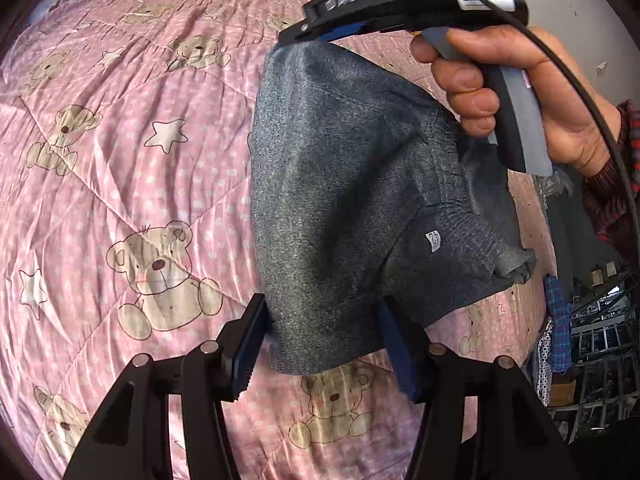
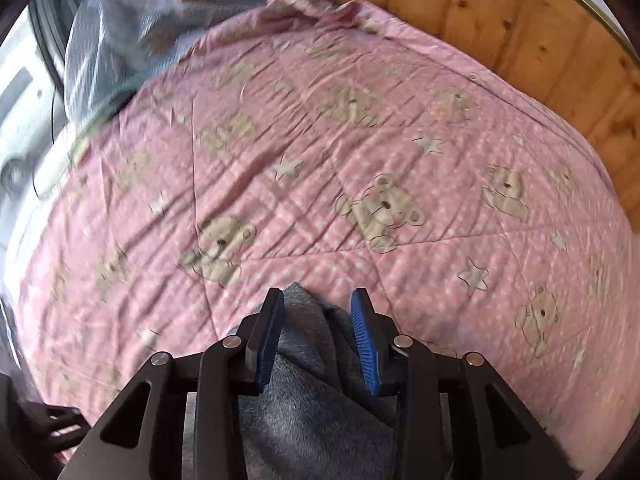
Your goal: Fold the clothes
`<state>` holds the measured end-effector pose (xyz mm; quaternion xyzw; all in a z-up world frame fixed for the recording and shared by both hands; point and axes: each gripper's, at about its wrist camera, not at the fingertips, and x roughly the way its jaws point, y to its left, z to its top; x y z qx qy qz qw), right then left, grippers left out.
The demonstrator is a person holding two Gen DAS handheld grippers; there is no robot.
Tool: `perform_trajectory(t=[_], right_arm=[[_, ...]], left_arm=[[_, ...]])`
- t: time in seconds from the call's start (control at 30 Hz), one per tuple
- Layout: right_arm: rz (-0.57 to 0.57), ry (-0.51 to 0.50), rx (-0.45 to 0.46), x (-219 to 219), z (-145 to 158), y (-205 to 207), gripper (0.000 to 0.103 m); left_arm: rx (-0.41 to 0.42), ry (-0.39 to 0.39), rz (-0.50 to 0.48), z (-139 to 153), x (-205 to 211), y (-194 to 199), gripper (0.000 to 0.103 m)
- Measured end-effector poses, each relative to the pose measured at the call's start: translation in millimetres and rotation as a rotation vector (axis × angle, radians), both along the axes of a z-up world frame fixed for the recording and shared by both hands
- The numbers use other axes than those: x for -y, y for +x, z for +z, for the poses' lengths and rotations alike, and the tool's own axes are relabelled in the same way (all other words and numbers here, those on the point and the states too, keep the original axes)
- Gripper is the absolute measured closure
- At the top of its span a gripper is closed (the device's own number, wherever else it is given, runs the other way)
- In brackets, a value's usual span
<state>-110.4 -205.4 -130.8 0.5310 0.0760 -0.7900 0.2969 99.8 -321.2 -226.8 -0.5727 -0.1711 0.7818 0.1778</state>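
In the left wrist view, a pink quilt (image 1: 120, 160) printed with bears and stars fills the left and middle, covering a bed. Over it hangs a grey garment (image 1: 340, 200), lifted clear of the quilt and stretched between the two tools. Its lower corner sits between the blue pads of the left tool (image 1: 324, 344); the jaws stand fairly wide with cloth bunched between them, touching the pads, so it seems held but I cannot tell how firmly. A small white tag (image 1: 434, 240) shows on the garment toward its right side. At upper right the right tool (image 1: 298, 34) pinches the garment's top corner, its jaws closed on the cloth. A hand (image 1: 520, 92) grips that tool's handle, with a red patterned sleeve (image 1: 624, 168) behind it and a black cable (image 1: 580, 92) curving past. At far right are blurred shelves and a blue checked cloth (image 1: 558, 320).

In the right wrist view, a grey blanket (image 2: 120, 40) lies blurred at upper left. The quilt (image 2: 360, 160) spans the middle. At bottom centre the grey garment (image 2: 308, 360) runs up between the right tool's (image 2: 318, 340) fingers. A wooden wall (image 2: 520, 32) stands at upper right.
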Motion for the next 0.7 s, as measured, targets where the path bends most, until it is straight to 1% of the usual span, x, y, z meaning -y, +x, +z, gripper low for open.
perform_trajectory(t=[0.03,0.1,0.17,0.2,0.27,0.3,0.33,0.4,0.43,0.47,0.5,0.57,0.6,0.63,0.67,0.7], right_arm=[[-0.073,-0.057,-0.016,-28.1,21.6,5.6,0.056],[-0.163,-0.076,-0.049,-74.0,46.9,27.1,0.056],[-0.196,-0.062,-0.030,-109.3,47.1,59.8,0.056],[-0.203,-0.060,-0.009,-122.3,40.3,79.7,0.056],[-0.192,-0.051,0.041,-135.8,13.7,122.5,0.057],[-0.187,-0.038,0.063,-136.5,-4.2,140.3,0.060],[-0.198,-0.029,0.105,-139.5,-26.1,154.2,0.065],[-0.254,-0.007,0.163,-147.5,-63.1,169.5,0.065],[-0.273,-0.031,0.142,-151.7,-70.8,174.8,0.063],[-0.292,-0.055,0.131,-156.1,-69.0,177.5,0.063],[-0.313,-0.071,0.141,-159.4,-65.4,177.8,0.061],[-0.346,-0.095,0.106,-166.6,-53.1,180.4,0.061],[-0.352,-0.096,0.084,-168.4,-48.9,181.9,0.061],[-0.334,-0.086,0.109,-164.6,-54.4,181.3,0.062],[-0.311,-0.071,0.142,-158.0,-64.2,181.2,0.064],[-0.298,-0.063,0.133,-153.0,-70.4,182.7,0.061]], left_arm=[[-0.022,0.003,0.003,9.2,6.4,1.2,0.045],[-0.086,0.016,0.029,33.0,23.3,3.9,0.045],[-0.136,0.042,0.067,56.2,38.6,1.7,0.045],[-0.155,0.057,0.084,65.2,43.3,-3.9,0.045],[-0.167,0.083,0.068,72.0,32.1,-27.4,0.045],[-0.170,0.095,0.052,74.4,23.9,-40.0,0.045],[-0.172,0.102,0.022,74.7,11.1,-52.5,0.045],[-0.164,0.106,-0.060,71.5,-29.0,-75.1,0.045],[-0.154,0.102,-0.104,66.8,-52.3,-84.0,0.045],[-0.142,0.099,-0.158,61.9,-77.4,-91.6,0.045],[-0.135,0.075,-0.208,57.1,-102.0,-97.0,0.045],[-0.127,-0.034,-0.264,52.1,-141.9,-101.4,0.045],[-0.123,-0.060,-0.285,50.7,-157.0,-103.7,0.045],[-0.119,-0.062,-0.300,48.5,-168.0,-106.0,0.045],[-0.106,-0.095,-0.313,42.8,-175.9,-107.9,0.045],[-0.087,-0.150,-0.324,34.4,-180.8,-110.3,0.045]])
